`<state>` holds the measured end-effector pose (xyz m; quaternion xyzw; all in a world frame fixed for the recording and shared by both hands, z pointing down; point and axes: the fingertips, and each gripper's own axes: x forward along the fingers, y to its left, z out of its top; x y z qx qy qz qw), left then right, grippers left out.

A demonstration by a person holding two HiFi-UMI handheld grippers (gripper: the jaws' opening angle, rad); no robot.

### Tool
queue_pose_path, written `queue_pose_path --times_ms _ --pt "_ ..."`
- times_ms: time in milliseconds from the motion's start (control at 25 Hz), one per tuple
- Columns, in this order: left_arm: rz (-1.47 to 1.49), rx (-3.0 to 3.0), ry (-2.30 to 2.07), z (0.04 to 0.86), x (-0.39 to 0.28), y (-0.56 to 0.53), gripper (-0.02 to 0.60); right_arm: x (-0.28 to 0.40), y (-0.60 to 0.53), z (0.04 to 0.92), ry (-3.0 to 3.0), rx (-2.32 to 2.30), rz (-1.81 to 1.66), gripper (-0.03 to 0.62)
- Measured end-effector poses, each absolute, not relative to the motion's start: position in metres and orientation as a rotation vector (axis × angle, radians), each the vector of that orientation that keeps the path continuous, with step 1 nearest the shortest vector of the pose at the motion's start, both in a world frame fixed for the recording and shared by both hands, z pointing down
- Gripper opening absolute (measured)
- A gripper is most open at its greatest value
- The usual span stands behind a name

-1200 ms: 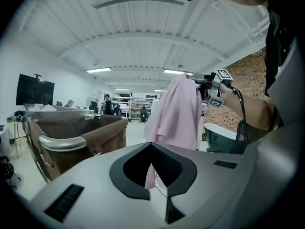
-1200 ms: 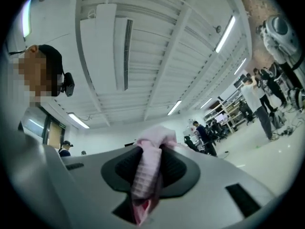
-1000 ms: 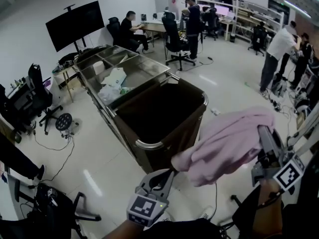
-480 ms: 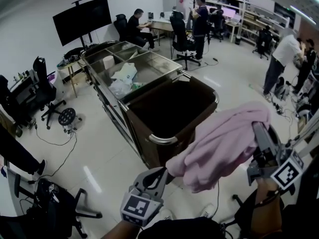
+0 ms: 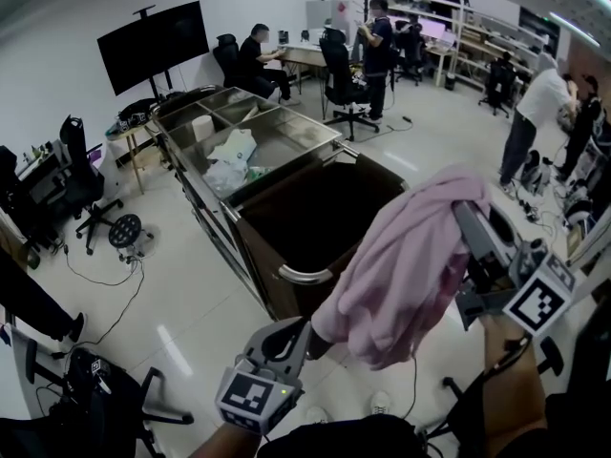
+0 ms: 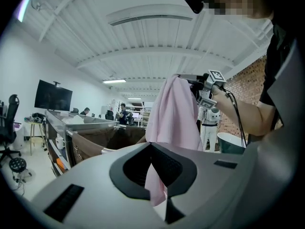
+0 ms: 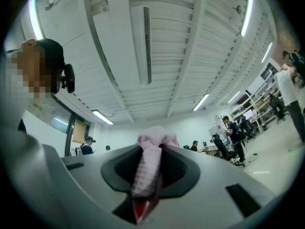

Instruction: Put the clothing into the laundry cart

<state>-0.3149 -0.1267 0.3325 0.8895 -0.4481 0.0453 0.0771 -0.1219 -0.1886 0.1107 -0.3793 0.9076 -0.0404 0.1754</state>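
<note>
Both garment ends are pinched: top by the right gripper, low edge by the left gripper. It hangs just beside the cart, seemingly outside its rim.

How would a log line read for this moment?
left gripper: shut on pink garment | right gripper: same | status: not yet in laundry cart

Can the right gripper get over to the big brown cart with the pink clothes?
Probably yes. The right gripper, shut on the pink garment, is held up near the laundry cart. The cart's top is open, and nothing seems to block the way.
</note>
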Motion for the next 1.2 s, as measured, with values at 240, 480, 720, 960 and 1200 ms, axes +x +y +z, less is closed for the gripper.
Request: queue_pose_path --times_ms 240,480,720,960,1200 --pt "0.118 2.644 -1.461 0.318 -0.327 -0.137 0.0 -0.158 -0.256 0.06 2.612 -0.982 -0.033 0.109" --pt "0.106 2.53 -1.603 0.326 -0.342 -0.135 0.0 -0.218 -0.37 0.132 2.808 -1.13 -0.07 0.109" --pt "0.142 2.426 -1.673 0.347 -0.35 -0.141 0.0 -0.268 -0.43 0.296 3.047 -1.263 -0.416 0.109" --pt "0.15 2.364 -1.706 0.36 -0.347 -0.149 0.0 -0.278 -0.448 0.339 3.163 -1.231 -0.52 0.188" --pt "0.154 2.362 -1.705 0.36 -0.336 -0.158 0.0 -0.276 -0.444 0.333 3.189 -1.193 -0.444 0.274"
